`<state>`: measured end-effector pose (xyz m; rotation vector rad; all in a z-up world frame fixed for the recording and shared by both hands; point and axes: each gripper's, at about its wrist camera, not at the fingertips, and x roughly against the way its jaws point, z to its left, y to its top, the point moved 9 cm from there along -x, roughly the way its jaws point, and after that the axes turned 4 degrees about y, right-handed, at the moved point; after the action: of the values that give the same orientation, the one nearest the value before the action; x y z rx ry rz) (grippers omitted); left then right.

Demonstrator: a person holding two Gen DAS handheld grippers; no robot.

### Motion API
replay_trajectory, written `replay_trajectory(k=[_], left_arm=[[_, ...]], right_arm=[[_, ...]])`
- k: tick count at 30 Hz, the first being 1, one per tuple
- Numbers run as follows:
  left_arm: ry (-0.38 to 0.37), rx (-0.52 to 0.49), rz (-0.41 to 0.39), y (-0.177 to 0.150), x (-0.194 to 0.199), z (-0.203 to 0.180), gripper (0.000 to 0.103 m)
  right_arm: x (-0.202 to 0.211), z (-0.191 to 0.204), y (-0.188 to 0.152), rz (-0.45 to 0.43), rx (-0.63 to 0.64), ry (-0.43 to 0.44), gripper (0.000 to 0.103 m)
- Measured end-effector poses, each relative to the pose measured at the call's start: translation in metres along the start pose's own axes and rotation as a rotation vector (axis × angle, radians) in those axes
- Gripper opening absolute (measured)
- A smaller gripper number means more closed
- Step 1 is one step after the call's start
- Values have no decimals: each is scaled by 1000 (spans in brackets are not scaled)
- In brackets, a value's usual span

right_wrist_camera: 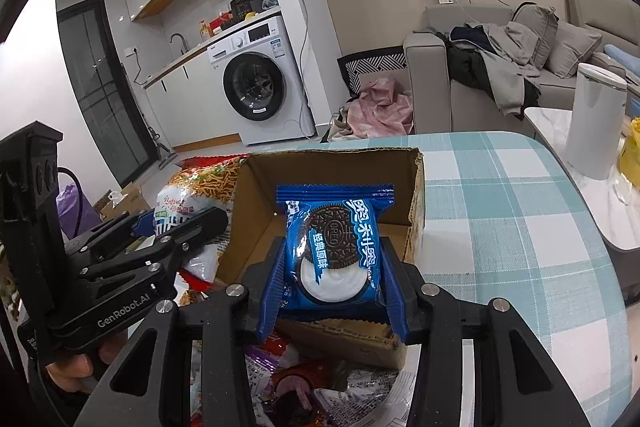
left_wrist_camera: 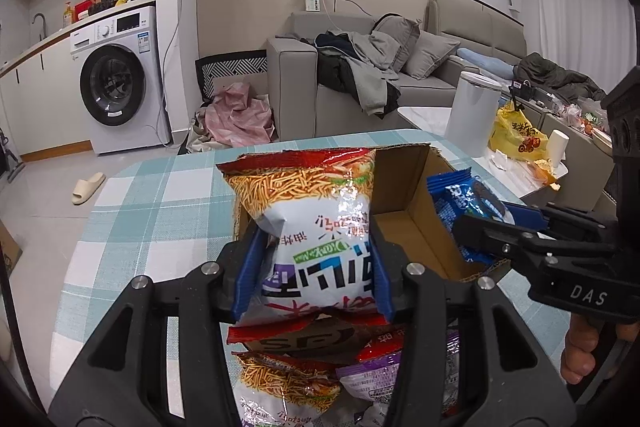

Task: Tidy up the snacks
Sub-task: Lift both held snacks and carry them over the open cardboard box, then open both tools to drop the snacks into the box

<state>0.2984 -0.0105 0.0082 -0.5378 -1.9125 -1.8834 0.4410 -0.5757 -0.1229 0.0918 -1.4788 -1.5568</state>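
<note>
Cardboard is the landmark: the open box (left_wrist_camera: pixel 404 195) on the checked tabletop (left_wrist_camera: pixel 160 195). From the left wrist, the left gripper (left_wrist_camera: pixel 316 275) has its jaws clamped on a bag of noodle snack (left_wrist_camera: pixel 316 223) hanging at the box's left wall. From the right wrist, the right gripper (right_wrist_camera: pixel 334 291) grips a blue Oreo packet (right_wrist_camera: pixel 334 247) above the box's near edge. Best to lower each packet fully inside before releasing, one beside the other, so neither catches the rim.

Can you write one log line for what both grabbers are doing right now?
left gripper: shut on noodle snack bag | right gripper: shut on Oreo pack | both over cardboard box
</note>
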Motion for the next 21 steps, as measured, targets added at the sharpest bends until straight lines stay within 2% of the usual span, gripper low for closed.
replay_trajectory(k=[13, 15, 17, 18, 21], left_arm=[[-9, -8, 6, -9, 4, -6, 45], [-9, -6, 6, -9, 4, -7, 46], [-6, -6, 10, -9, 3, -6, 50], [-6, -8, 12, -9, 3, -7, 56], [2, -20, 2, -8, 6, -9, 75]], right_arm=[[-9, -13, 6, 16, -3, 21, 45], [-8, -13, 6, 6, 1, 24, 48], [-3, -11, 7, -10, 19, 28, 53], [0, -9, 7, -14, 28, 27, 54], [8, -3, 6, -34, 52, 25, 68]])
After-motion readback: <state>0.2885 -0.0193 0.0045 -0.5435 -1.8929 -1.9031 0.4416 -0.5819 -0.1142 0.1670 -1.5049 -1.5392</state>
